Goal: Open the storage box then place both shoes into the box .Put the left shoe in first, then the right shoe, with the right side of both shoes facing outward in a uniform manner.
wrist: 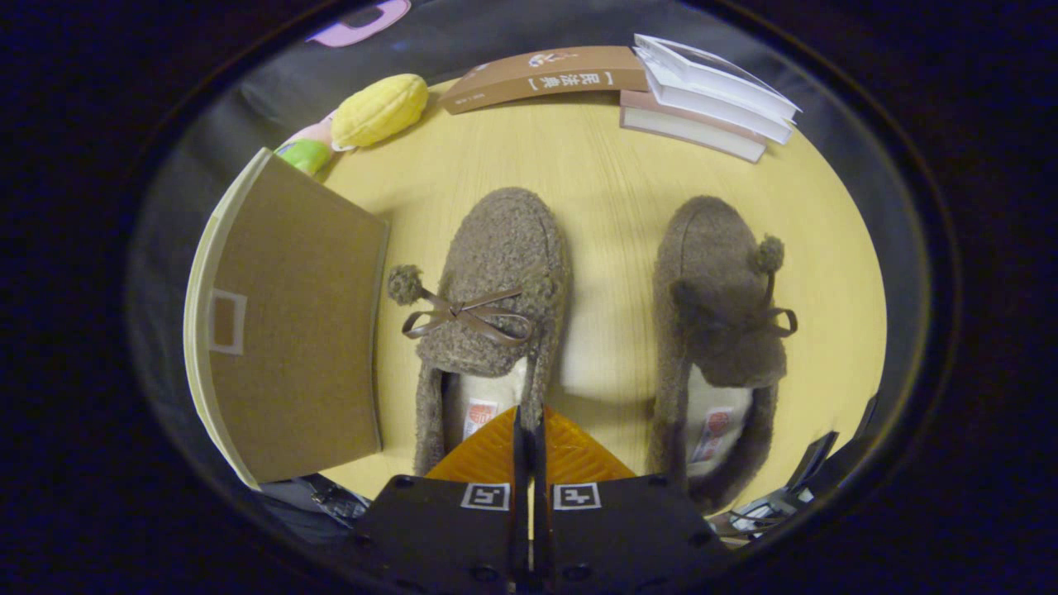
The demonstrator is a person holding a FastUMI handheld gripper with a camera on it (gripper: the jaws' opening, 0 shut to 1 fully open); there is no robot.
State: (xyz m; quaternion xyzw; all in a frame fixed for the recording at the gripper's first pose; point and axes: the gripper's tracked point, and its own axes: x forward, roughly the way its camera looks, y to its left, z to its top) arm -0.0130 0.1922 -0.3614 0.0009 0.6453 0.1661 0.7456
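Observation:
Two fuzzy brown slippers with bows and pompoms lie side by side on the yellow table (612,182), toes pointing away from me. The left shoe (496,273) is just ahead of my fingers, and its heel opening is partly hidden behind them. The right shoe (715,306) lies beyond and to the right of the fingers. The storage box (289,322), brown cardboard with cream edges, stands left of the left shoe, with a flat brown face towards me. My gripper (529,421) hovers above the left shoe's heel, fingers pressed together with nothing between them.
At the table's far edge lie a brown book (545,76) and a stack of white and pink books (711,95). A yellow plush toy (380,109) and a green one (304,154) sit behind the box. Dark cables and gear (793,487) lie near the right shoe's heel.

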